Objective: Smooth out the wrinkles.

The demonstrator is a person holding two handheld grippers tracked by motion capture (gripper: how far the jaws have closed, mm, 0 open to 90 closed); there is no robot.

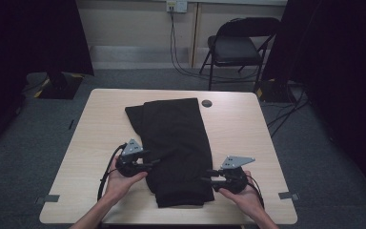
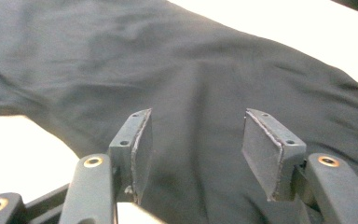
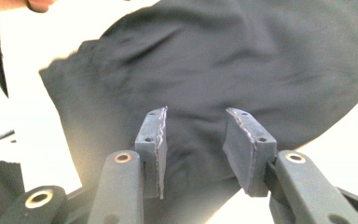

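Note:
A black folded garment (image 1: 176, 143) lies lengthwise down the middle of the pale wooden table (image 1: 248, 133). My left gripper (image 1: 155, 163) sits at the garment's left edge near the front and points right. Its jaws stand apart above the cloth, as the left gripper view (image 2: 196, 140) shows, and the garment (image 2: 191, 70) spreads out beyond them. My right gripper (image 1: 205, 176) is at the garment's right edge and points left. Its jaws are also apart in the right gripper view (image 3: 196, 140), over the dark cloth (image 3: 223, 60) with nothing pinched.
A small round black cap (image 1: 207, 103) lies on the table near its far edge. A black folding chair (image 1: 236, 47) stands behind the table, with cables (image 1: 181, 67) on the floor. Dark curtains hang at the left and right. Grey tape marks (image 1: 288, 195) sit at the front corners.

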